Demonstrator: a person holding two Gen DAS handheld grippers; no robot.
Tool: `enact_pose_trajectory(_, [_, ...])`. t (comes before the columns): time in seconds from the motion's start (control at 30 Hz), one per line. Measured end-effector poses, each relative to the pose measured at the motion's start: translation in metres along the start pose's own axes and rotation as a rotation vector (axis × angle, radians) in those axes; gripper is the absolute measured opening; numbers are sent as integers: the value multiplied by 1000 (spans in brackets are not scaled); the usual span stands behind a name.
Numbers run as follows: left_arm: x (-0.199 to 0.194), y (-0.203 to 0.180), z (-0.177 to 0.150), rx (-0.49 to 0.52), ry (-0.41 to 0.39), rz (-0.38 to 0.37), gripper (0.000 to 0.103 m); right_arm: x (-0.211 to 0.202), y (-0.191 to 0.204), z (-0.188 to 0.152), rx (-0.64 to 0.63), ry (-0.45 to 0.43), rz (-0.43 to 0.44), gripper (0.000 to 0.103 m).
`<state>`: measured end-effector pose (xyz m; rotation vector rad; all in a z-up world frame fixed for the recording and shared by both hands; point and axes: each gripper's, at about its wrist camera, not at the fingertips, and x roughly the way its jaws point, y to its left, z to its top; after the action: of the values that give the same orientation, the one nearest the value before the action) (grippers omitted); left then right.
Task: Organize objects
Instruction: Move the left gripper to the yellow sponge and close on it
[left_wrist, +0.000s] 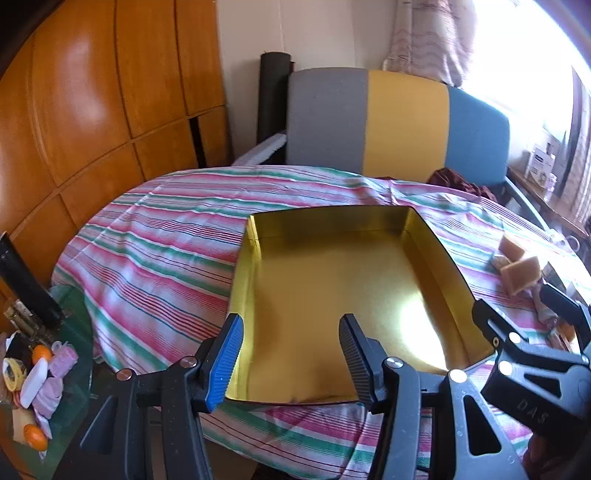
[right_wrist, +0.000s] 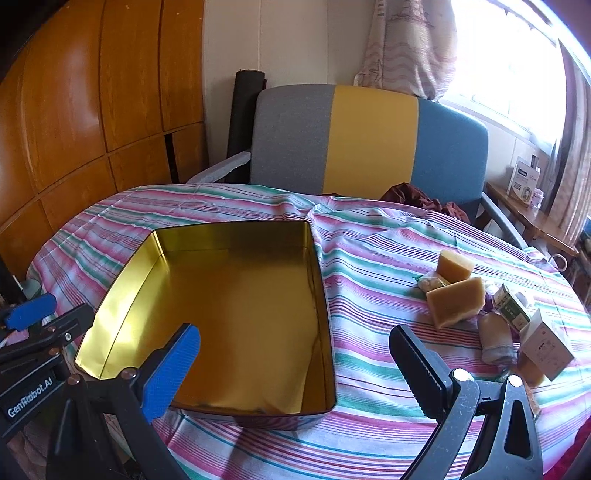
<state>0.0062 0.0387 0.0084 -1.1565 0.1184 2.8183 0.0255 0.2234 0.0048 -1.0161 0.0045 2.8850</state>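
Observation:
An open, empty gold tin (left_wrist: 332, 273) (right_wrist: 240, 295) lies on the striped cloth. My left gripper (left_wrist: 291, 350) hovers over the tin's near edge, open, nothing between its fingers; its tips also show at the left edge of the right wrist view (right_wrist: 55, 319). My right gripper (right_wrist: 295, 369) stands wide open above the tin's near right corner, holding nothing. To the right of the tin lie two tan blocks (right_wrist: 456, 304) (left_wrist: 521, 273), a green-and-white packet (right_wrist: 511, 310), a rolled pale cloth (right_wrist: 495, 338) and a white carton (right_wrist: 546, 343).
A chair (right_wrist: 369, 140) with a grey, yellow and blue back stands behind the table, dark red fabric (right_wrist: 417, 197) on its seat. A wooden wardrobe (left_wrist: 92, 110) fills the left. A glass side table (left_wrist: 74, 314) at lower left bears several small items.

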Motion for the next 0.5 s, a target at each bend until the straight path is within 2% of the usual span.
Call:
enact_pose_trajectory(0.13, [6, -2, -6, 9, 37, -95, 55, 4, -8, -1, 14, 20, -8, 103])
enact_pose_trajectory(0.23, [5, 2, -11, -52, 37, -238, 55, 6, -15, -1, 29, 30, -18, 103])
enact_pose_trajectory(0.33, [3, -3, -11, -29, 30, -213, 55, 6, -21, -1, 26, 35, -37, 103])
enact_pose_trajectory(0.5, [12, -8, -10, -36, 83, -254, 55, 6, -31, -2, 18, 41, -56, 103])
